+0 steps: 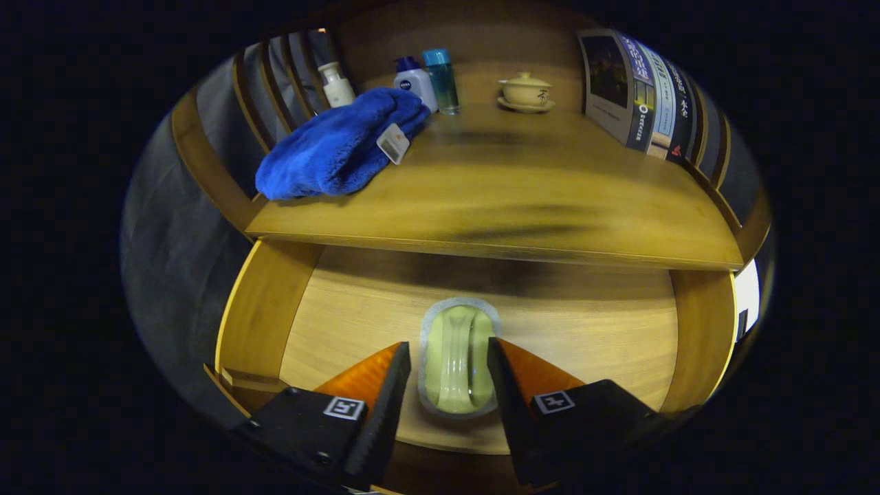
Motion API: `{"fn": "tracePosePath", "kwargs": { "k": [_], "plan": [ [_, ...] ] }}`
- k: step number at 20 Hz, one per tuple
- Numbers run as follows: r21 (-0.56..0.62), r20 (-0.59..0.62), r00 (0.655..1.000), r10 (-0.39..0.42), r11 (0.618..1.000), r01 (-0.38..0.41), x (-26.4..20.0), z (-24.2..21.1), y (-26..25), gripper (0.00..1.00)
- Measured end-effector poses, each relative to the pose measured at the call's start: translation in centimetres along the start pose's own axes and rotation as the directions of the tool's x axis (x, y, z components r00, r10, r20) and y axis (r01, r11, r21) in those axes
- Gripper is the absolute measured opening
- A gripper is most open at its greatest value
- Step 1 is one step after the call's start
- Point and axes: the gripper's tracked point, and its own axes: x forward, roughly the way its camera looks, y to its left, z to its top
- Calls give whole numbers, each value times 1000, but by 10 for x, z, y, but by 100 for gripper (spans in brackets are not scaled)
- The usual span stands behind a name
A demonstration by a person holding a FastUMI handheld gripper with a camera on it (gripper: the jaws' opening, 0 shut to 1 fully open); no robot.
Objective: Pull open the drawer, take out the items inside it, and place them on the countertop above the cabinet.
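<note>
Setting: wooden cabinet, its countertop (pixel 522 185) above an open drawer (pixel 357 309).
Countertop: blue towel (pixel 337 148) at your left edge; bottles, lidded teacup (pixel 526 89) along the back; books (pixel 643 93) at the right corner.
Item: pale green soap dish (pixel 458 357), near the drawer's front edge.
Gripper (pixel 448 368): fingers narrowly apart, flanking the dish; contact unclear.
Advice: close evenly on the dish's long sides, lift straight up, clear the countertop's front lip before moving in.
Landing: bare centre looks best.

Gripper (pixel 448 357) pointing down and forward, fingers (pixel 385 399) spread apart — not closed, one on each side.
</note>
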Motion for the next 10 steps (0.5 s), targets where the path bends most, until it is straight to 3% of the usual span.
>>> {"fn": "tracePosePath", "kwargs": {
  "k": [4, 6, 7, 10],
  "plan": [
    [-10, -33, 999, 25, 1000, -26, 4, -11, 6, 61],
    [7, -44, 999, 21, 1000, -20, 8, -15, 2, 43],
    [23, -53, 998, 38, 999, -37, 8, -17, 4, 29],
    [71, -18, 998, 55, 996, -53, 5, -10, 2, 24]
  ]
}}
